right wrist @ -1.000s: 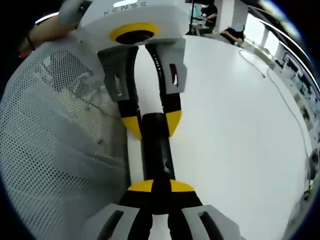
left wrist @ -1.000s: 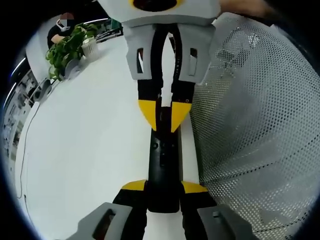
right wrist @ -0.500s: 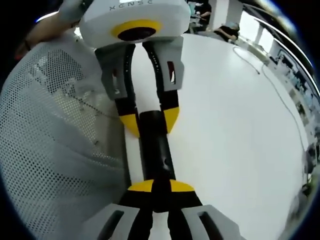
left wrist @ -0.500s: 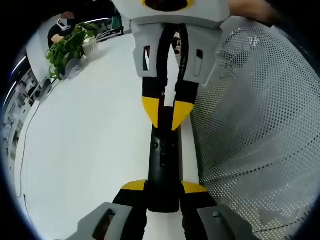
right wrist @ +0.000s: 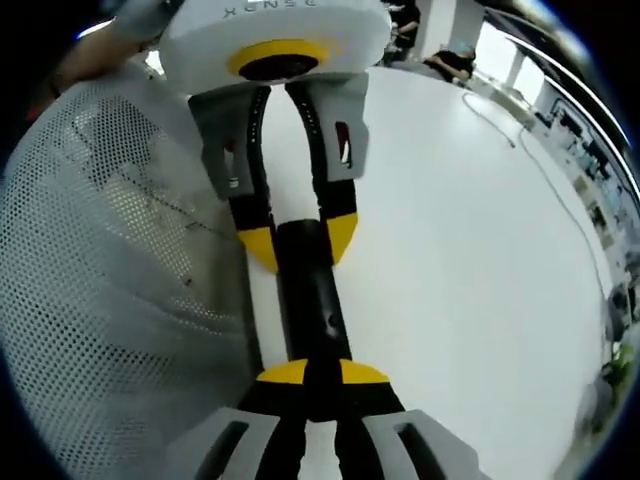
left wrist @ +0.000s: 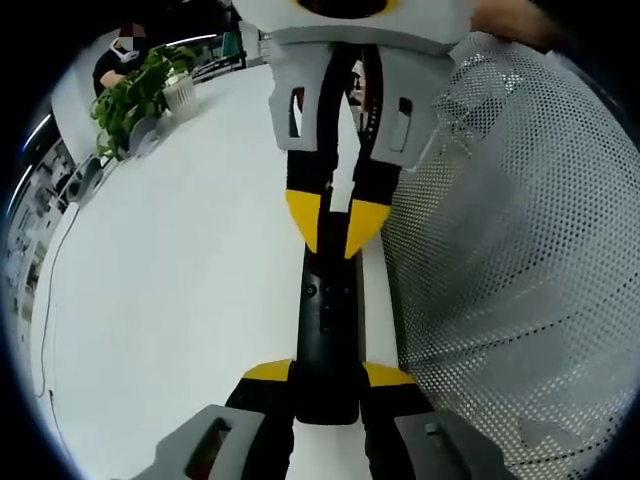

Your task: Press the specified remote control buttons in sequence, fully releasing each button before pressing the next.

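Little changed against the earlier frames: in the left gripper view, right claw a touch lower over the remote's far end than a second ago, yellow tips a bit closer to the camera. In the right gripper view, left claw sitting slightly higher up the picture than before, still astride the far end of the remote control.

Black remote control lying lengthwise on a narrow white strip on the white surface, close beside a white perforated mesh along one side. Small round buttons visible on its top face.

Left claw narrowed around the near end of the remote, yellow tips pressed to both long sides. Right claw closed down over the opposite end; contact with a button impossible to tell. Both claws pointing at each other, in line with the remote.

Potted plant near the far edge of the surface. Cable trailing along the far side.
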A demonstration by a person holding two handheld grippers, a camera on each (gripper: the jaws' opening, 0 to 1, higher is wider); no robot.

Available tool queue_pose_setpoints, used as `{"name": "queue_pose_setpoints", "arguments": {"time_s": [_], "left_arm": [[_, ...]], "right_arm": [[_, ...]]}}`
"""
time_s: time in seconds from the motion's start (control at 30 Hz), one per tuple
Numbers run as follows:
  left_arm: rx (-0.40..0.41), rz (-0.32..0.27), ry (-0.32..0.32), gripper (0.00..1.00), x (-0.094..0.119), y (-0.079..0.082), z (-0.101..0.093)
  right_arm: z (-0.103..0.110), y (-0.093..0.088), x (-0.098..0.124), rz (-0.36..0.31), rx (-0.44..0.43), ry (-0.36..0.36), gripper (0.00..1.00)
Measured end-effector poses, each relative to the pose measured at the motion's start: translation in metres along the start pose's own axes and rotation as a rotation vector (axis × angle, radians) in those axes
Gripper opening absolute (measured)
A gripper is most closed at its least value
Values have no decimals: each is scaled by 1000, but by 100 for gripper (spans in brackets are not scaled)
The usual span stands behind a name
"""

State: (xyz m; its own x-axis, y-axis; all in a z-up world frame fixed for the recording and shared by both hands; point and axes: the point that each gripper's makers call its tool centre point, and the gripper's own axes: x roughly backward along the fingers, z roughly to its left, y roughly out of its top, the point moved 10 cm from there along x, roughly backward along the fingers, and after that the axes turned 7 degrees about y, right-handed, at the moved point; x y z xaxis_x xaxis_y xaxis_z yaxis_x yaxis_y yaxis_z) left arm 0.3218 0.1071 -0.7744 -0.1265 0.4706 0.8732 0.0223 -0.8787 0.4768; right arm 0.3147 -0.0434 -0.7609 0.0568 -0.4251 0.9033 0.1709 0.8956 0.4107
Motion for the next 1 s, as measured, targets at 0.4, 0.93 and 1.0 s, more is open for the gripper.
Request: {"name": "queue_pose_setpoints", "arguments": {"time_s": [0.4,0.93,1.0], "left_arm": [[-14,8,-3,25,0,1,0],[-9,8,2,25,-1,1,0],[-6,7,1,25,0,1,0]], "right_arm": [[2,2,-2,34,40,-14,2],[0,-10,2,-61,46,-9,0],[-1,-11,3,-57,50,-7,0]]}}
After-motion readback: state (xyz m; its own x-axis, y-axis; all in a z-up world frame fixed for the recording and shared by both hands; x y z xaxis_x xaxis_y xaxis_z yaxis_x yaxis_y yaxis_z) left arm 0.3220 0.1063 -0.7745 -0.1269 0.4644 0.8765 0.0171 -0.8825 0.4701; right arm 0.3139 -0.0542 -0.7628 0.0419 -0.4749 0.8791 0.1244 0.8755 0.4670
